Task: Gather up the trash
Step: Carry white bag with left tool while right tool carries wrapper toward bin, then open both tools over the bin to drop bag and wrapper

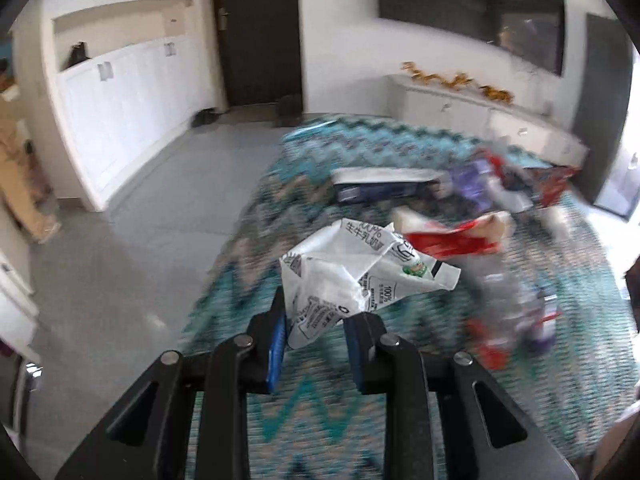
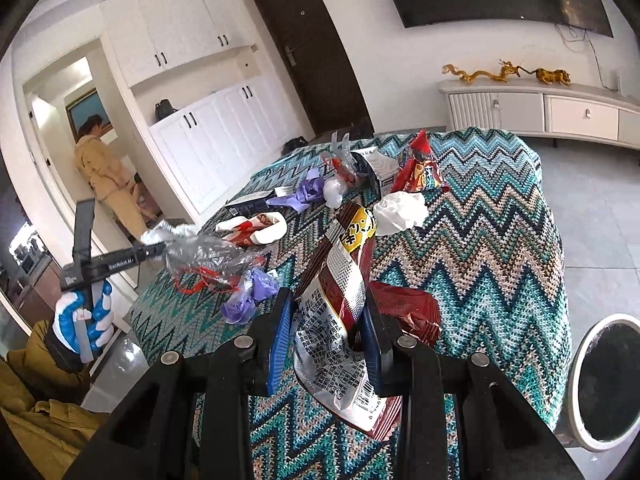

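Left gripper (image 1: pixel 316 334) clamps crumpled white wrapper (image 1: pixel 360 272). Right gripper (image 2: pixel 326 336) clamps brown snack bag (image 2: pixel 340 304) above zigzag-covered surface (image 2: pixel 480 240); bin (image 2: pixel 608 380) beside.

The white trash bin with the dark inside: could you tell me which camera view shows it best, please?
The right wrist view shows it best: the white trash bin sits at the lower right, beside the zigzag cloth, with its rim and dark inside sharp. The left wrist view does not show it at all.

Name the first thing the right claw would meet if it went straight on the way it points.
Probably the crumpled white tissue on the zigzag cloth, ahead of the snack wrapper the right claw holds; depth is unclear.
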`<state>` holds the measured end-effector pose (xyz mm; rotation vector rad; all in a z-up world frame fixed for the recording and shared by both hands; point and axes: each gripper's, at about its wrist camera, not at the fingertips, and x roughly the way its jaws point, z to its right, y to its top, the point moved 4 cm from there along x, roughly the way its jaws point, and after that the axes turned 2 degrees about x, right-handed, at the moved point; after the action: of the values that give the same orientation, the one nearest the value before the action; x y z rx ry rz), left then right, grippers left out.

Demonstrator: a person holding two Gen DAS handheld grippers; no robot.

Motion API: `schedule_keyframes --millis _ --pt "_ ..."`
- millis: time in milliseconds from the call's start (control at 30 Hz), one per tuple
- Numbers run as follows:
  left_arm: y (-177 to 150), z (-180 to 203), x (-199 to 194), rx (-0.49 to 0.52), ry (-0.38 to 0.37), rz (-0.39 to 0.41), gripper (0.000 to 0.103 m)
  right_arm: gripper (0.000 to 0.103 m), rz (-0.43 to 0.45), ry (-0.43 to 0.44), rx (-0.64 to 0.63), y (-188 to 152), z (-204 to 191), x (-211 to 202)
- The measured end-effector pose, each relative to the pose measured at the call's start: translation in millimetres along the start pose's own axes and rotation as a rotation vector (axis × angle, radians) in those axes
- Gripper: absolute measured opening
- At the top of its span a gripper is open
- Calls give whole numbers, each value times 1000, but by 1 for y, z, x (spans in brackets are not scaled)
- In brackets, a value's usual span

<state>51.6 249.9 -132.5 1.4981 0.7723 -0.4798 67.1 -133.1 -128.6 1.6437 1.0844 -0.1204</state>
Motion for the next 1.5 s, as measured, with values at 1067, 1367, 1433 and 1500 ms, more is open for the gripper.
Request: schedule_keyframes --millis 1067,1367,1433,1500 --pt "100 401 -47 426 -614 -19 25 35 256 -294 351 -33 234 -145" --pt "63 579 2 508 -735 -213 27 38 237 -342 580 -74 351 -139" --pt "53 600 9 515 -737 -241 27 39 227 -344 632 -86 367 -130" --pt "42 623 21 514 -743 -278 27 44 209 -357 679 -99 382 -119"
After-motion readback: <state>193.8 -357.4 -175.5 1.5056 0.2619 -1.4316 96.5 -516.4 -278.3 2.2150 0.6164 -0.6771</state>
